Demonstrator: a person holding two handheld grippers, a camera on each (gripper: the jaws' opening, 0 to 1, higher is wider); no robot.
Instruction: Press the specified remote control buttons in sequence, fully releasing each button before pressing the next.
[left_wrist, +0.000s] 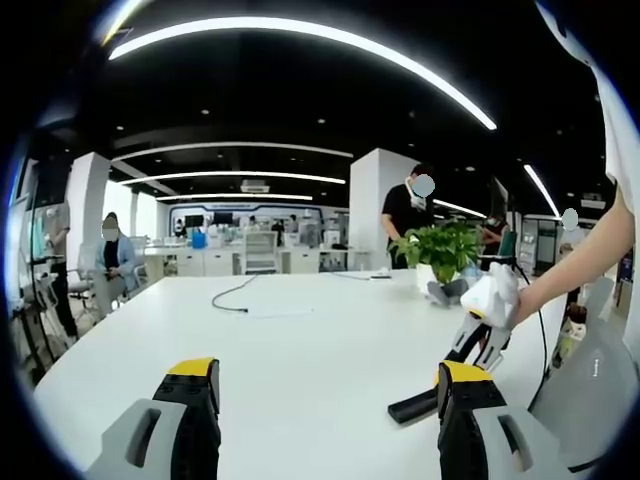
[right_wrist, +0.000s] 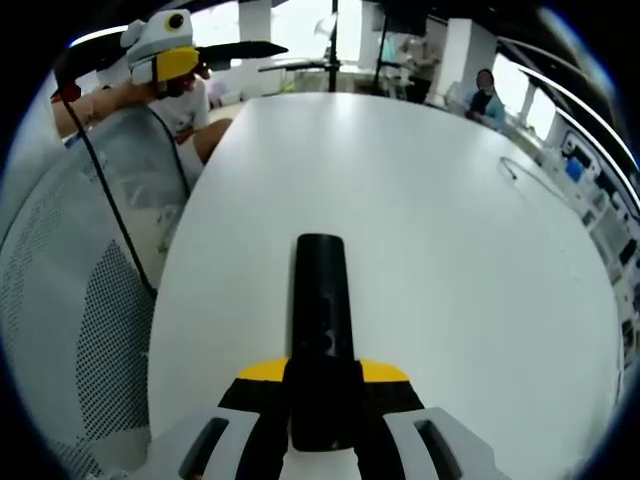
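In the left gripper view, the left hand-held gripper hovers over the white bench, jaws wide apart and empty. The black remote lies just beside its right jaw, with the right hand-held gripper over it.

In the right gripper view, the right hand-held gripper is clamped on the remote. Probably no button is pressed yet; next, the left must close and touch a button.

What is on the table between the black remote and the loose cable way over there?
Nothing. In the right gripper view, bare white table stretches from the remote, held in the right gripper, to the cable.
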